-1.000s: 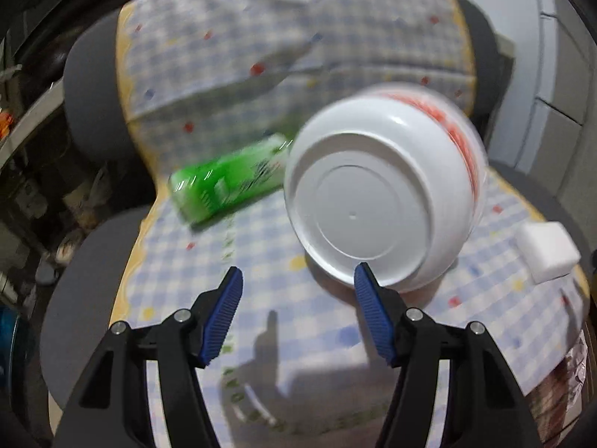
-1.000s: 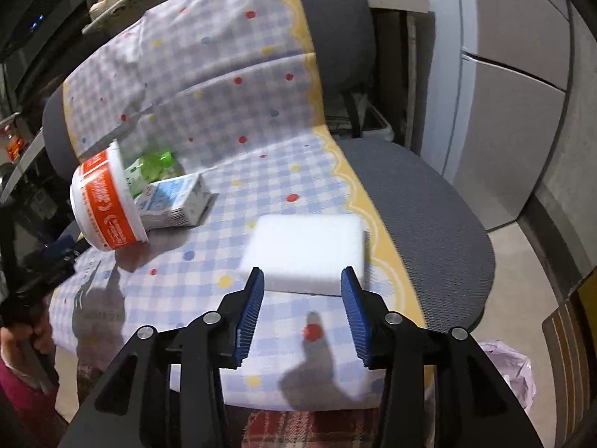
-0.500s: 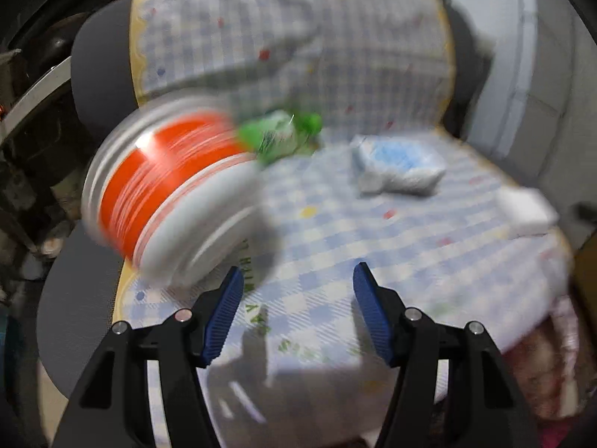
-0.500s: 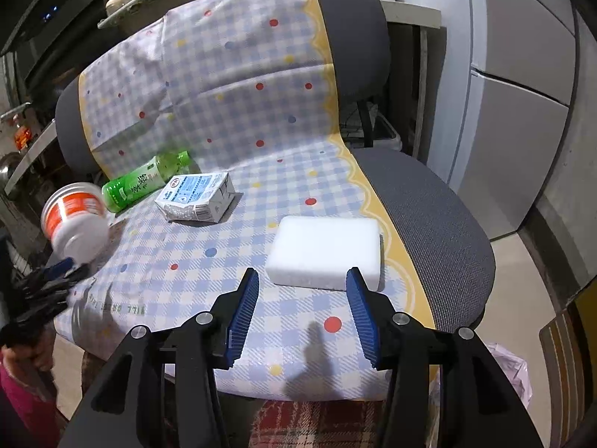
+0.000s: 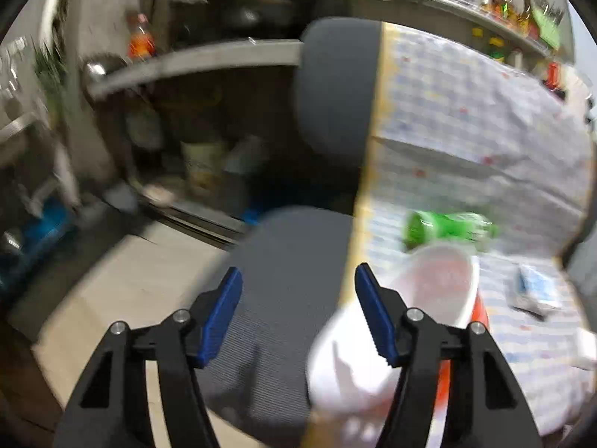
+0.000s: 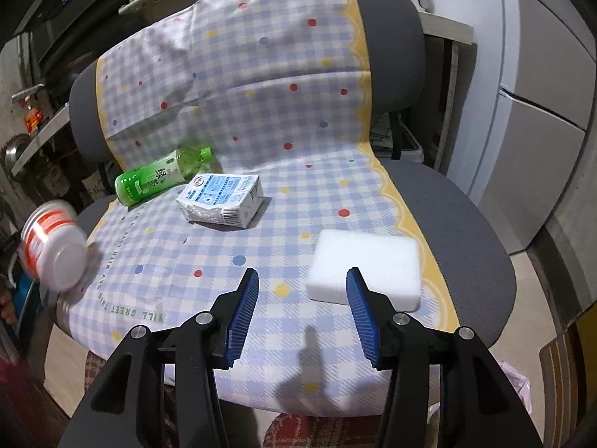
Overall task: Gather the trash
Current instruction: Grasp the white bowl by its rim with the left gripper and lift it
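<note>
right tool [image 6: 302, 298] open above sponge [image 6: 367, 268]

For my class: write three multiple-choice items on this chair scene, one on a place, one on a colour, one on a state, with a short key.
1. Where does the milk carton lie?
A. on the floor
B. on the checked cloth beside the green bottle
C. on top of the white sponge

2. What colour are the pads of the right gripper?
A. blue
B. red
C. yellow

3. How does the right gripper stand?
A. shut on the sponge
B. shut on the bottle
C. open, with nothing between its pads

Key: B, the carton rests on the cloth next to the bottle; A, both pads are blue; C, only cloth shows in the gap.
</note>
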The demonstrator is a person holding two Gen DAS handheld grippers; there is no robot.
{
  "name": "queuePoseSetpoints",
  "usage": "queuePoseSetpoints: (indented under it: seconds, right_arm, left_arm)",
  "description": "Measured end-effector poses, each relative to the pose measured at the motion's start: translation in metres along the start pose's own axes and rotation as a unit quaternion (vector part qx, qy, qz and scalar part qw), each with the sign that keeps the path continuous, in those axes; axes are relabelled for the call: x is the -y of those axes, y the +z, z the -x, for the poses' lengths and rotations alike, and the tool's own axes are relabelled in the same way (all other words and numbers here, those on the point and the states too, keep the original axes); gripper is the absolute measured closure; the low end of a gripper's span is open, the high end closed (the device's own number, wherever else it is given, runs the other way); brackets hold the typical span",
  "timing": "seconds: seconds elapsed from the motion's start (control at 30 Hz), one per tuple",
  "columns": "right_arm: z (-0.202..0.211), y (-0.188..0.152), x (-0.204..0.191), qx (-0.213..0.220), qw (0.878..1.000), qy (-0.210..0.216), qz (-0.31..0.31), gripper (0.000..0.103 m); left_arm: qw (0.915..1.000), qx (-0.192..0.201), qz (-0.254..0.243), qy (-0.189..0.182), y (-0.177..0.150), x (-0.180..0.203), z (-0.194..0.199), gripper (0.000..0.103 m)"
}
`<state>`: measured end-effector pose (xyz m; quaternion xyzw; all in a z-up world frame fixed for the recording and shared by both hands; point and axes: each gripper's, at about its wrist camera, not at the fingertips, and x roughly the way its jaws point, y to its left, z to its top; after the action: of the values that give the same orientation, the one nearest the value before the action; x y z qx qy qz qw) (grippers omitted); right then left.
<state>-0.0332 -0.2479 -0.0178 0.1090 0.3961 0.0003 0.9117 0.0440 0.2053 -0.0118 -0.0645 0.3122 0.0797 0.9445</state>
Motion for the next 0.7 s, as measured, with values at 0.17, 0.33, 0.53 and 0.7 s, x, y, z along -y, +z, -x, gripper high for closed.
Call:
queuePoseSetpoints:
  seconds: [0.17, 0.33, 0.53, 0.7]
  right_arm:
    - [-0.003, 0.002, -0.009, -0.005, 1.000, 0.001, 0.014, 0.052]
    - [0.003, 0.000, -0.001, 0.000, 1.000, -0.005, 0.008, 0.052]
    - [0.010, -0.002, 0.026, 0.011, 1.000, -0.019, -0.015, 0.052]
    - [0.013, -0.006, 0.053, 0.015, 0.999, -0.031, -0.042, 0.052]
  left_arm:
    - [0.9967, -0.021, -0.040, -0.068, -0.021, 0.061, -0.020, 0.042]
    - [0.9890, -0.041, -0.091, -0.110, -0.035, 0.112, -0.026, 0.042]
    - [0.9904, -0.067, -0.087, -0.084, -0.031, 0.113, -0.037, 0.051]
    - [0.9900, -0.099, -0.065, -0.075, -0.022, 0.086, -0.053, 0.060]
